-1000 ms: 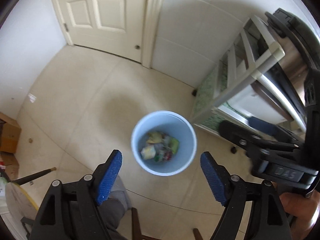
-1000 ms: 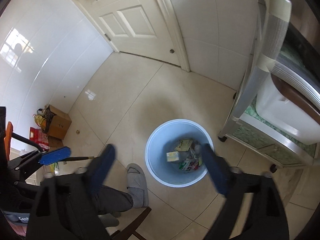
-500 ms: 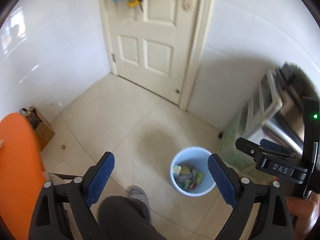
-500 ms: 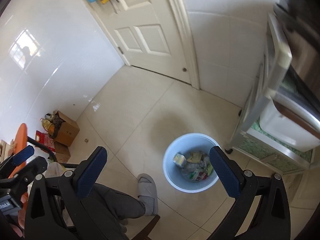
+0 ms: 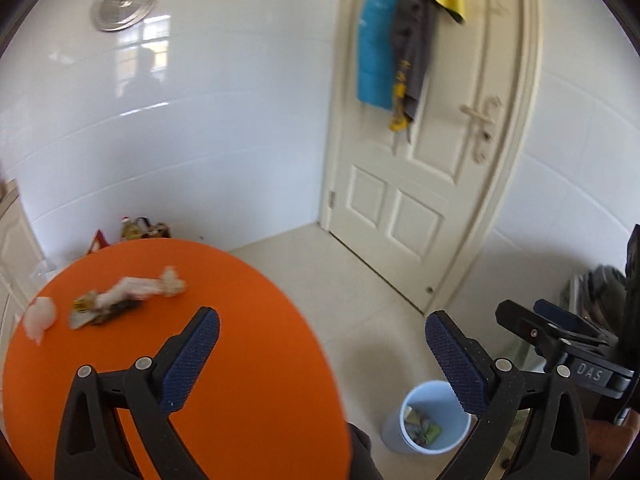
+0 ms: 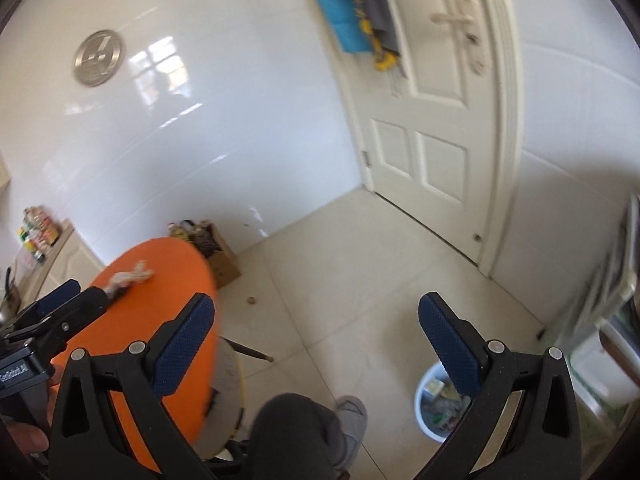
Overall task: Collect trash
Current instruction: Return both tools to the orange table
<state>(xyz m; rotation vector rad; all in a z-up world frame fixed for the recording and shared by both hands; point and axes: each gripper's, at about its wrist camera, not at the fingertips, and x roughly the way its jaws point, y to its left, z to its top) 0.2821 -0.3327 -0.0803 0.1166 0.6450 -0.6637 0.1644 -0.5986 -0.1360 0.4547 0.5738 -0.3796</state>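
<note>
A round orange table fills the lower left of the left wrist view. On its far side lie crumpled white tissues, a dark wrapper and a white wad. My left gripper hangs above the table's near edge, its jaws opening wide with nothing between them. A light blue bin with trash inside stands on the floor at lower right. My right gripper is open and empty over the floor, with the bin low on its right and the table on its left.
A cream door with hanging cloths stands ahead. A cardboard box sits by the white tiled wall. The person's grey trouser leg and slipper are below, a metal rack at right.
Both grippers rose away from the bin and tilted up. The bin shrank toward the lower right, and the orange table with its trash came into view at left. The left jaws widened.
</note>
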